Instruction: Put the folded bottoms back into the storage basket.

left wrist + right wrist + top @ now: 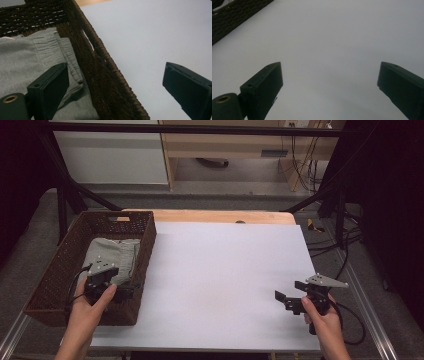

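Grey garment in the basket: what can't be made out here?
- High view: the left gripper and hand cover the grey garment's near end.
- Left gripper view: picture edges and a jaw cut it off; the basket wall hides its side.
- Garment type: unclear, folded.

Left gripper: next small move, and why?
Probably shift the left gripper sideways into the basket and lower it onto the grey cloth. Its open jaws straddle the basket wall, one over the cloth, the other over the white table, so closing now would catch wicker.
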The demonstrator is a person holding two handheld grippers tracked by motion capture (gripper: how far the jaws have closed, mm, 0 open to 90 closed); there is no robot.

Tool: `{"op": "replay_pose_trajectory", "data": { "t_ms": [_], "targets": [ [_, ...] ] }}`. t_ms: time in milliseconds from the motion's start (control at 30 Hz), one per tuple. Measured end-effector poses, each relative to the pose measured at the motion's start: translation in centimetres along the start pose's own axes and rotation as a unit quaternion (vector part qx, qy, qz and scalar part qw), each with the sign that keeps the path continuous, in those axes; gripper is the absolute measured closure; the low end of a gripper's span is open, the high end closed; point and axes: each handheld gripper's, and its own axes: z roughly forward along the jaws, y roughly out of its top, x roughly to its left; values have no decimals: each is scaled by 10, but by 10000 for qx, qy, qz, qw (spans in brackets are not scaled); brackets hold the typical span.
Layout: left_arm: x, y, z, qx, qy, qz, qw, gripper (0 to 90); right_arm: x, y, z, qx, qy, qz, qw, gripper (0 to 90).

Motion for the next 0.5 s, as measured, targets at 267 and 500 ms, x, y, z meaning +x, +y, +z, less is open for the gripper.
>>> {"op": "replay_pose_trajectory", "data": {
  "t_ms": [267, 500],
  "targets": [
    [0, 0, 0, 23, -21, -5, 10000, 70, 12, -14, 7, 58, 110, -43, 9999, 67],
    [1, -1, 1, 30, -51, -20, 10000, 70, 25, -19, 17, 178, 270, -242, 9992, 70]
  ]
}}
